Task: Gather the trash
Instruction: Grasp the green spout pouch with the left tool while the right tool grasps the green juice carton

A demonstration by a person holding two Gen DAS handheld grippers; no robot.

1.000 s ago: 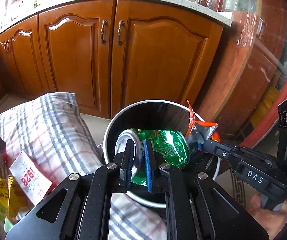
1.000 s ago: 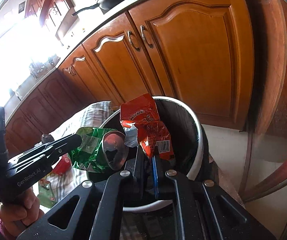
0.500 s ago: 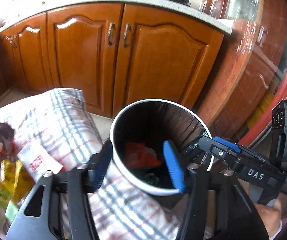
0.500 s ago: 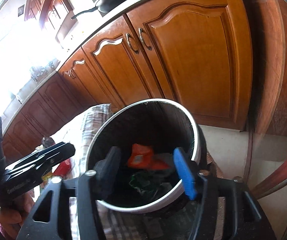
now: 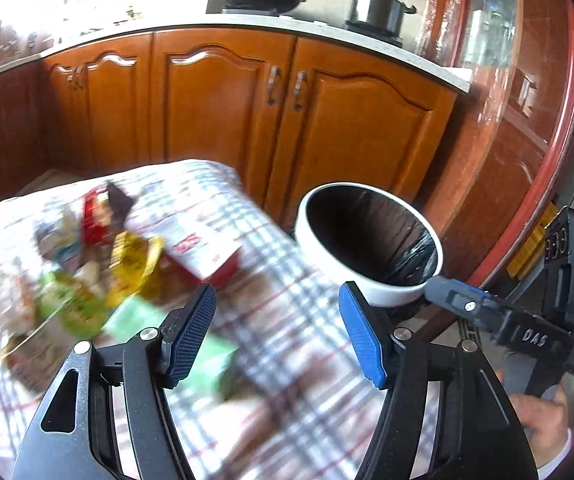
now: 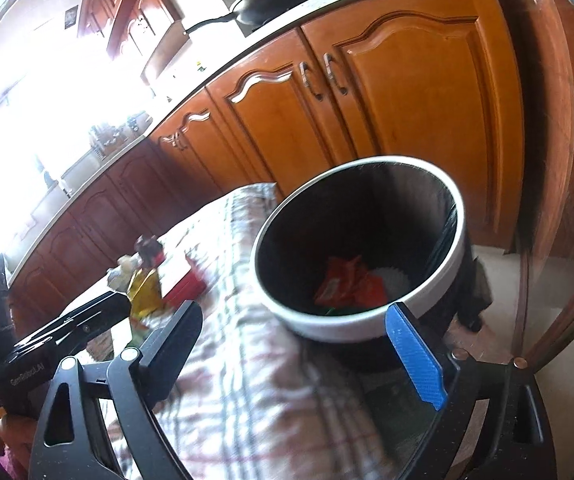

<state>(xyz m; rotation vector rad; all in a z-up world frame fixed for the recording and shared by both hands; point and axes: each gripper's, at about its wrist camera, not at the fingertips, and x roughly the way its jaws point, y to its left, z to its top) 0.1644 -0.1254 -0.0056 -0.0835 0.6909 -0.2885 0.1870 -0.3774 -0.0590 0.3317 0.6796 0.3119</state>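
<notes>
1. Left wrist view: my left gripper (image 5: 277,334) is released, jaws opening, nothing between them, over the checked cloth (image 5: 287,344). Blurred trash pile (image 5: 99,264) at 10 o'clock; bin (image 5: 371,240) at 1 o'clock.
2. Right wrist view: my right gripper (image 6: 299,354) is released, jaws opening, empty. Bin at 12 o'clock, orange wrapper (image 6: 347,282) lying inside.

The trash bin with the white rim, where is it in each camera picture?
Left wrist view: the trash bin is right of centre, beyond the left gripper, whose jaws are opening with nothing between them.
Right wrist view: it fills the centre-right, orange wrappers inside, beyond the opening, empty right gripper.
Shared landmark: the checked cloth to the bin's left.
</notes>
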